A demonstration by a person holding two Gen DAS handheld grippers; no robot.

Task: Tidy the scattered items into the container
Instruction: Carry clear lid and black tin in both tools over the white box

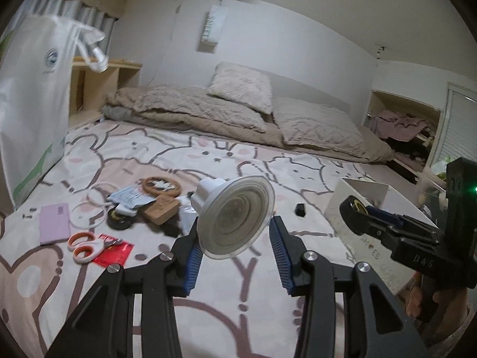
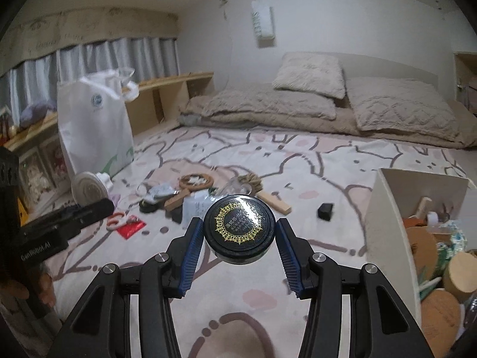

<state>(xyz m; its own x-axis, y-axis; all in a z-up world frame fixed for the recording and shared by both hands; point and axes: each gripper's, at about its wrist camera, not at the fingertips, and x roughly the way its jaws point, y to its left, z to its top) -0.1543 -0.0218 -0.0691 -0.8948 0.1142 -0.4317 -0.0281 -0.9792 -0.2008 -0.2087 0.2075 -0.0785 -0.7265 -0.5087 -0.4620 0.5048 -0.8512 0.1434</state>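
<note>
Left claw grips clear round suction cup with white knob; right claw clamps black round gold-print tin. White open-top container sits at frame right. Risk: cup's thin flexible rim slips mid-carry; tin clips container wall.

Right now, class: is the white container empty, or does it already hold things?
Already holding things. The right wrist view shows the white container with wooden discs and other items inside.

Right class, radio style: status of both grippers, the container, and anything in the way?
Left gripper shut on suction cup. Right gripper shut on black tin. White container at right, part filled. Path looks clear.
</note>
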